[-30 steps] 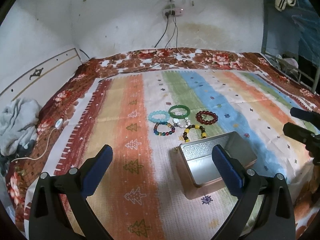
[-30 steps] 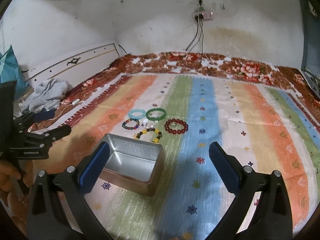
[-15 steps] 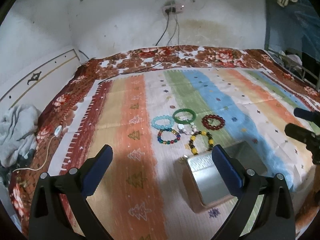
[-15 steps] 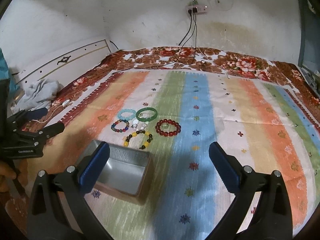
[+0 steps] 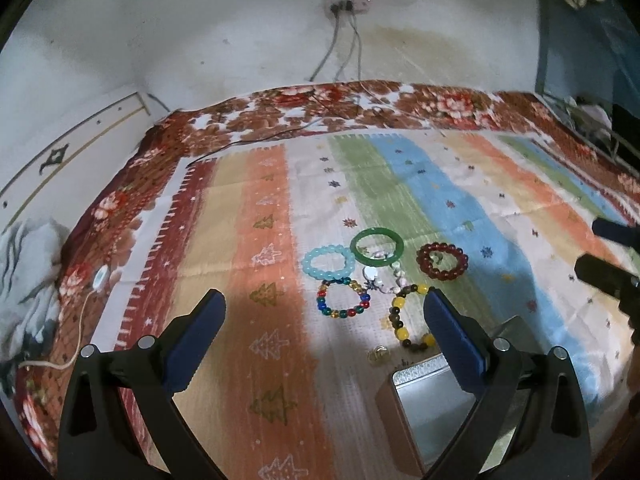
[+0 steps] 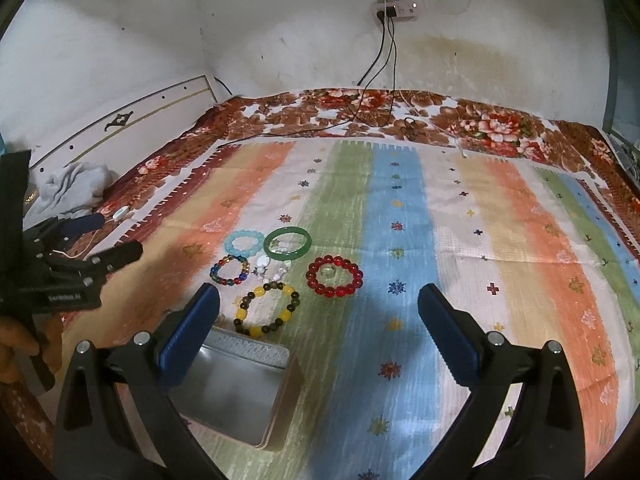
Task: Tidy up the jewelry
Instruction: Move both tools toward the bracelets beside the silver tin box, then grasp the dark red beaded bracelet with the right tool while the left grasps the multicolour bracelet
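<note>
Several bracelets lie together on a striped blanket [image 6: 500, 240]: a pale blue bead bracelet [image 5: 328, 261] [image 6: 245, 243], a green bangle [image 5: 377, 247] [image 6: 288, 244], a red bead bracelet [image 5: 442, 261] [image 6: 334, 276], a multicoloured one [image 5: 344, 298] [image 6: 229, 270] and a yellow and dark one [image 5: 408, 320] [image 6: 267, 307]. An open silver tin [image 5: 432, 408] [image 6: 236, 388] stands just in front of them. My left gripper [image 5: 324, 332] is open and empty above the blanket. My right gripper [image 6: 320, 328] is open and empty too.
A floral bedspread [image 6: 360, 112] lies under the blanket, against a white wall with a socket and cables [image 6: 394, 8]. A grey cloth [image 5: 24, 280] is bunched at the left edge. A small gold item [image 5: 378, 354] lies by the tin.
Both grippers have moved forward toward the bracelets, which now sit closer and larger. The tin has slid toward the bottom of both views. Both grippers stayed open.
</note>
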The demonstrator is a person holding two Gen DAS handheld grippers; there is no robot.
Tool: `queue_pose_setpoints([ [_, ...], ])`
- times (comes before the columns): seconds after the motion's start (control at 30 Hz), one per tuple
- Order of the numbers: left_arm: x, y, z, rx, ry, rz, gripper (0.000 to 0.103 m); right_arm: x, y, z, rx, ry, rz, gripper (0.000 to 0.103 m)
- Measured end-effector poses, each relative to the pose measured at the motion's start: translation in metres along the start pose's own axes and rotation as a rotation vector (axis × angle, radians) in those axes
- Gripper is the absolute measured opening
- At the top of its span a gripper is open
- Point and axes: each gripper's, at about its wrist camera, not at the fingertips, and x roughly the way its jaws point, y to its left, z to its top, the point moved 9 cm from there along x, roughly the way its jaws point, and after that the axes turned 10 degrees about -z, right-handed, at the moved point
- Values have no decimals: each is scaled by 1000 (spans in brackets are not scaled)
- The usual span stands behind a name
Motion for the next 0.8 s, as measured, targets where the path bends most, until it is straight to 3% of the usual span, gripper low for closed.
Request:
queue_pose_setpoints([
  [0.53, 25, 2, 9, -7, 34, -6, 97, 40, -11, 10, 16, 57, -14, 98],
  [0.8, 46, 12, 14, -6, 65, 1, 97, 69, -15, 8, 22, 127, -6, 98],
])
